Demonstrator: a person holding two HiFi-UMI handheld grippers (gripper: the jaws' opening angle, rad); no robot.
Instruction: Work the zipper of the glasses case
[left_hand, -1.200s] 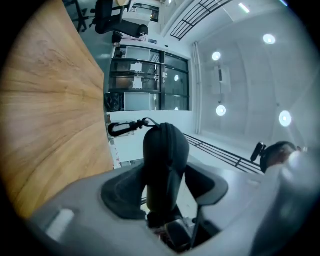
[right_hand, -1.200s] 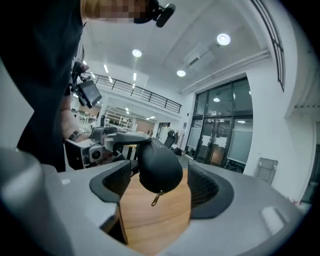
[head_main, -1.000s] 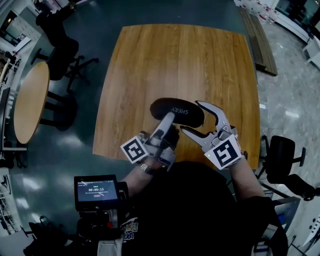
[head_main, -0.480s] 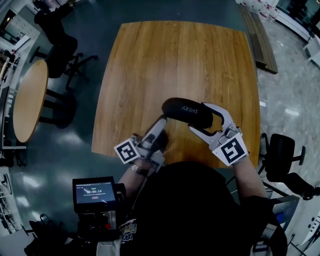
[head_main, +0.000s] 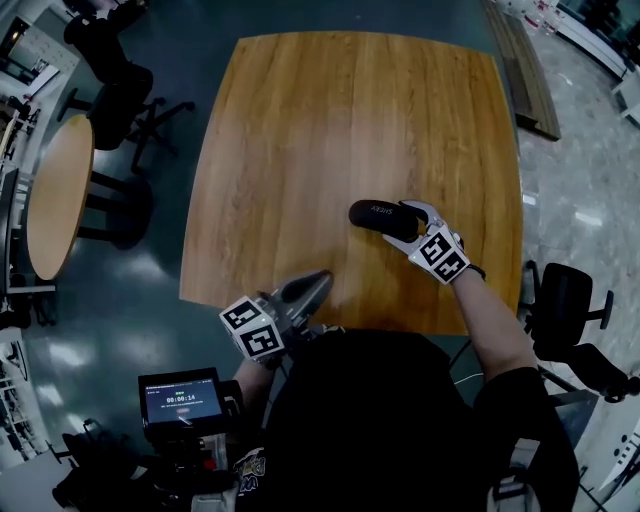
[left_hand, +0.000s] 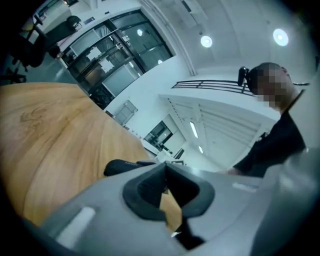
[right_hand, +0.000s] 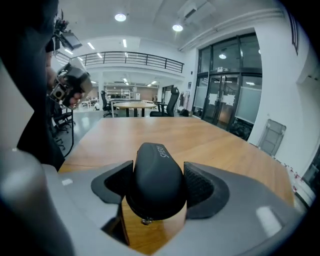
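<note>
Glasses case (right_hand: 157, 180), judged stiff, light, slick, is clamped endwise by right gripper (head_main: 418, 228); left gripper (left_hand: 165, 192) is closed empty (well apart from case); zipper pull (right_hand: 145, 220) should be pinched.

Black oval glasses case (head_main: 383, 213), closed, level.

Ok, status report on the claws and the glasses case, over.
Left claw shut, empty. Right claw shut on the glasses case, over the table. Nothing in the way.
</note>
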